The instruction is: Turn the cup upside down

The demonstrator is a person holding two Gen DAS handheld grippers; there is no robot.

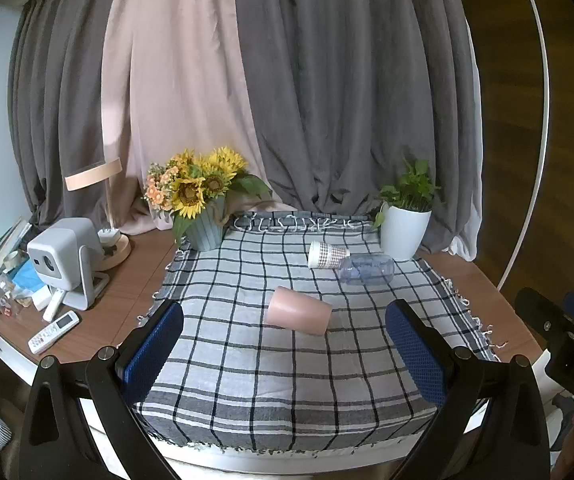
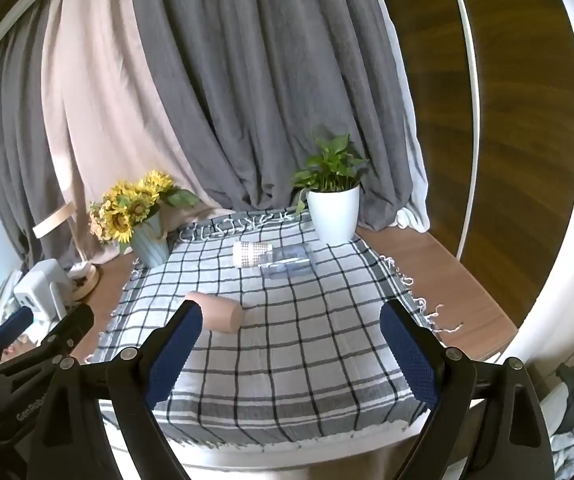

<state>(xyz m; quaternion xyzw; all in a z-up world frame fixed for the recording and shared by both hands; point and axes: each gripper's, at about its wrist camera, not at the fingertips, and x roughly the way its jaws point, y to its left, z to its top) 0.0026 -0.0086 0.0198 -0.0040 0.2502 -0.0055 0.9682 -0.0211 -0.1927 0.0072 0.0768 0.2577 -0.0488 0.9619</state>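
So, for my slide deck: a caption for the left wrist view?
Open left tongs hover over a checked cloth where a pink cup lies on its side.

Pink cup lies sideways on checked cloth, jaws apart.

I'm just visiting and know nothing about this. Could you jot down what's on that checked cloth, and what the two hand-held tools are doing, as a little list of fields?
pink cup: lying on its side, mid-cloth
paper cup: on its side, farther back
clear bottle: lying down, neck at the paper cup
checked cloth: covers the tabletop
left tool: open, holding nothing, short of the pink cup
right tool: open, holding nothing
flipping: not yet begun
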